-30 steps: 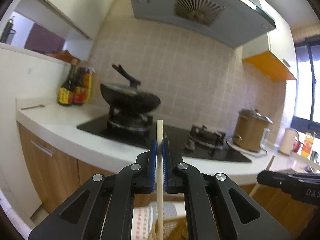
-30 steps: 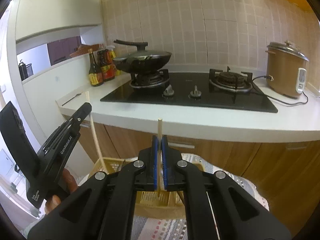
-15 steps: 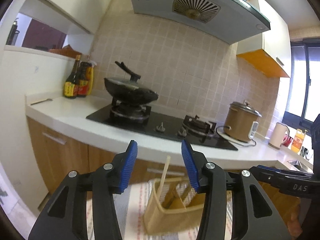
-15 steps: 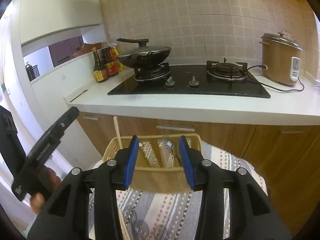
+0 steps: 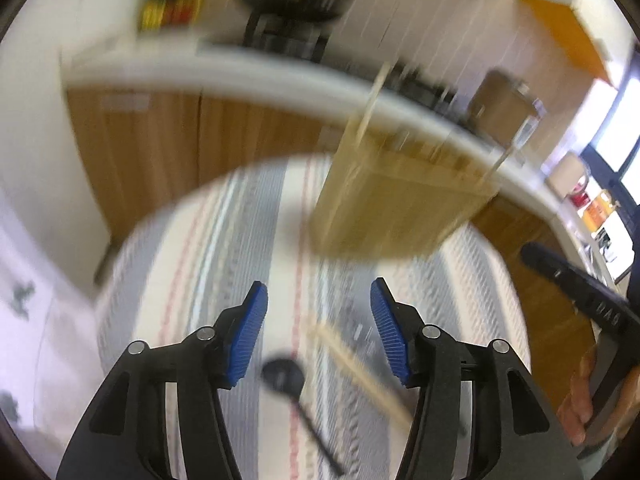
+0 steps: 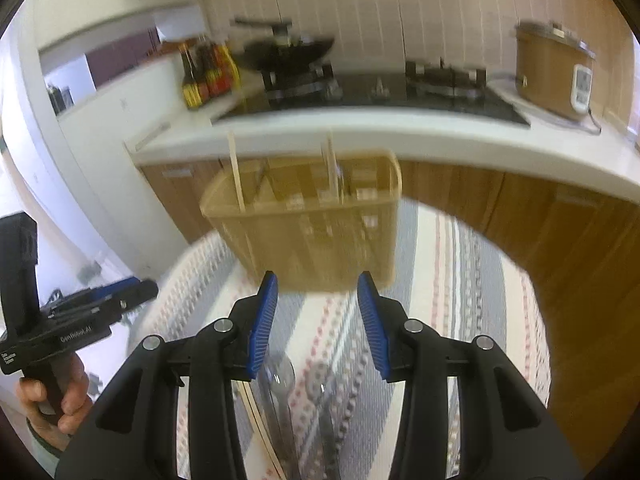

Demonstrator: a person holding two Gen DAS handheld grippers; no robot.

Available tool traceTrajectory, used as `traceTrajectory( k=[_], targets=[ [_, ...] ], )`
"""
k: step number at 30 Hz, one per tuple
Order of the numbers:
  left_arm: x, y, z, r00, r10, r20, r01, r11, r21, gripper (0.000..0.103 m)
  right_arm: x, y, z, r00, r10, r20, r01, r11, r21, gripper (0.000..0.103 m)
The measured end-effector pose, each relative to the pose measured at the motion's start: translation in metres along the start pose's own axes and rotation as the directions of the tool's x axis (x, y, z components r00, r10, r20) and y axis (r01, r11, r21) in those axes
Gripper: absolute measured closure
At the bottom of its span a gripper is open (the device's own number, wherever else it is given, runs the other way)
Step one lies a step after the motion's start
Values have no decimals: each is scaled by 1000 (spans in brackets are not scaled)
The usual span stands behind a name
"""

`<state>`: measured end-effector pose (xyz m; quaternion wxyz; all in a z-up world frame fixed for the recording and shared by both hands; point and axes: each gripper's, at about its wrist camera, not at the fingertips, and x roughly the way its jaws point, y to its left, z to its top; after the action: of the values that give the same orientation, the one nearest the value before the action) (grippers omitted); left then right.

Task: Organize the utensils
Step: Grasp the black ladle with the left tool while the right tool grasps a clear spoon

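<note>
We see bare striped cloth (image 6: pixel 452 288) open between the basket (image 6: pixel 316 236) and the loose utensils; ahead, the basket and the two chopsticks (image 6: pixel 236 176) standing in it block passage.

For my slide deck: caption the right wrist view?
Open right tool above spoons on striped cloth, facing basket holding two chopsticks.
</note>
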<state>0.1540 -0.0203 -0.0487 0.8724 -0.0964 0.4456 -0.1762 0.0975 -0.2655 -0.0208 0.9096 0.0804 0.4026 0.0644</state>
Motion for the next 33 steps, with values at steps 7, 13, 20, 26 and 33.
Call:
traceTrajectory(
  k=[7, 13, 20, 26, 33],
  targets=[
    [59, 38, -32, 975, 34, -221, -57, 993, -100, 51, 58, -11, -27, 965, -3, -264, -2, 1000, -19, 65],
    [70, 26, -35, 968, 117, -220, -126, 992, -25, 50, 83, -13, -43, 927, 3, -375, -13, 1000, -25, 65],
    [76, 8, -35, 958, 207, -201, -200, 978, 54, 48, 96, 3, -56, 888, -28, -459, -18, 995, -97, 65],
    [79, -9, -33, 946, 256, -199, -240, 965, 105, 52, 99, 24, -60, 872, -148, -466, 45, 973, -225, 68],
    [81, -26, -39, 934, 312, -174, -279, 941, 193, 68, 98, 50, -64, 858, -204, -472, 63, 953, -297, 92]
  ],
)
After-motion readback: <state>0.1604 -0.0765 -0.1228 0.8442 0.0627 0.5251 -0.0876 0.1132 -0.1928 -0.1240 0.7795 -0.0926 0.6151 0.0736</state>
